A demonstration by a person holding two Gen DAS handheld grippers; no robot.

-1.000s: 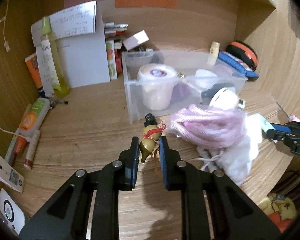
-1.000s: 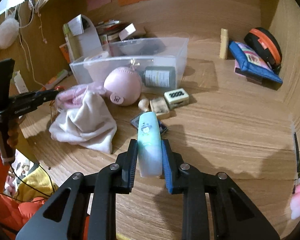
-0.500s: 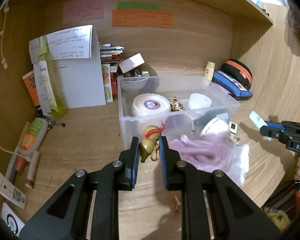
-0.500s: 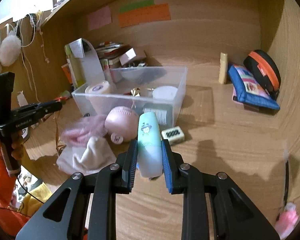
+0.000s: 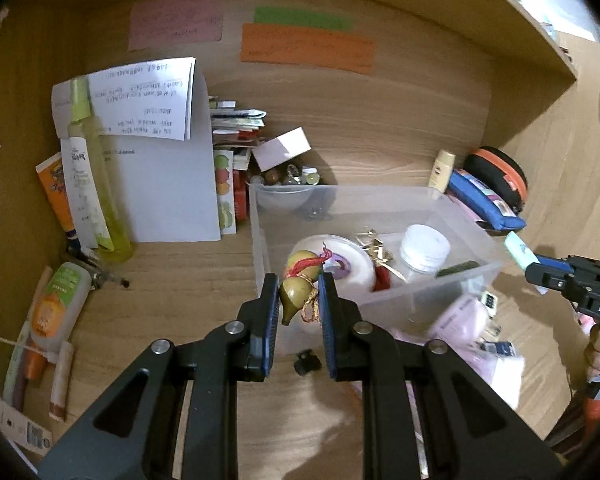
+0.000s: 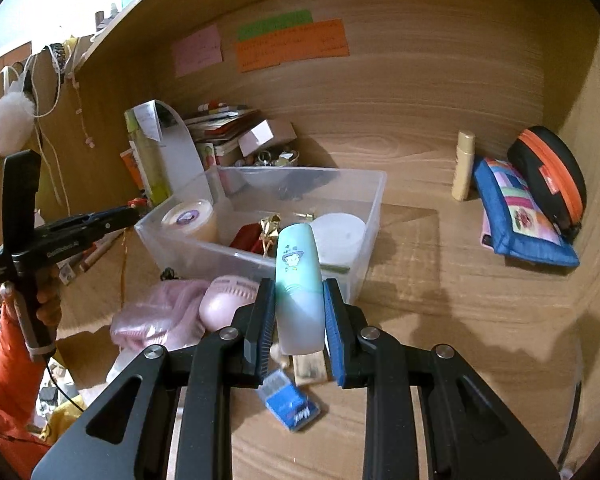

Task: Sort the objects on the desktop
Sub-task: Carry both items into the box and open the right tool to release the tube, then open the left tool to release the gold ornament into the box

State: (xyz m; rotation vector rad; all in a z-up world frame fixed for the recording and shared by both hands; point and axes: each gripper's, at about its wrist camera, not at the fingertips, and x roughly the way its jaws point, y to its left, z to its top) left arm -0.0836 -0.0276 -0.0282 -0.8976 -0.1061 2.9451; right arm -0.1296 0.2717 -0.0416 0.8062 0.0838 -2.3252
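My left gripper [image 5: 299, 292] is shut on a small olive gourd charm [image 5: 296, 296] with a red tassel, held above the near left corner of the clear plastic bin [image 5: 380, 192]. My right gripper [image 6: 299, 300] is shut on a pale green tube-shaped case [image 6: 299, 280] with a cartoon print, held above the desk in front of the bin [image 6: 364, 252]. The bin holds a round tape roll [image 5: 352, 260], a white lidded jar [image 5: 426, 246] and small gold and red trinkets. The right gripper also shows at the right of the left wrist view [image 5: 538, 266].
A pink cloth [image 6: 156, 316] and pink ball [image 6: 224, 302] lie before the bin, with a blue card [image 6: 290, 400] and a small box. Bottles and papers [image 5: 160, 184] stand left. A blue pouch [image 6: 520, 216] and black-orange case [image 6: 548, 172] sit right.
Both grippers have risen and moved toward the bin with their objects held. The gourd charm left the desk and now hangs over the bin's near left corner.
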